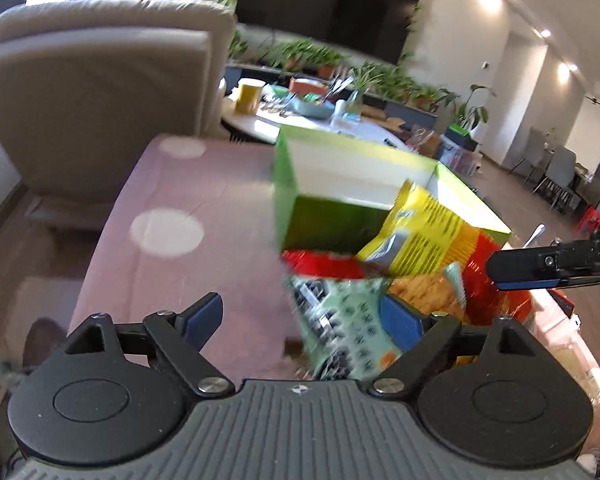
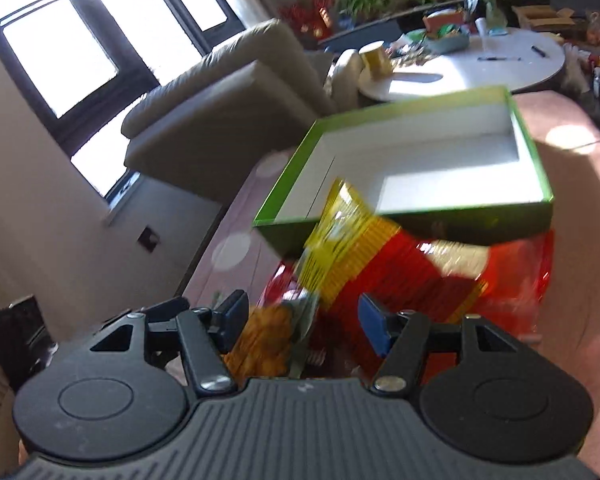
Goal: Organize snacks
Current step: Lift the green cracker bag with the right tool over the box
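Three snack bags are lying by the tongs: one yellow (image 1: pixel 428 236), one red (image 2: pixel 428 280), one green (image 1: pixel 340 320). One green box (image 2: pixel 416 168) is sitting behind them.

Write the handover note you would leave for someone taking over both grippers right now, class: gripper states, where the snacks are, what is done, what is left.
Left gripper: open, holding nothing.
Right gripper: open, holding nothing.
Green box: on the pink table; its visible floor is bare.
Yellow packet: leaning on the box's near wall.
Red packet and pale green packet: heaped in front of the box.
Done: nothing visibly boxed.
Left: put the packets into the box.

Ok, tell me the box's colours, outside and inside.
Green outside, white inside: box, clearest in the right wrist view.
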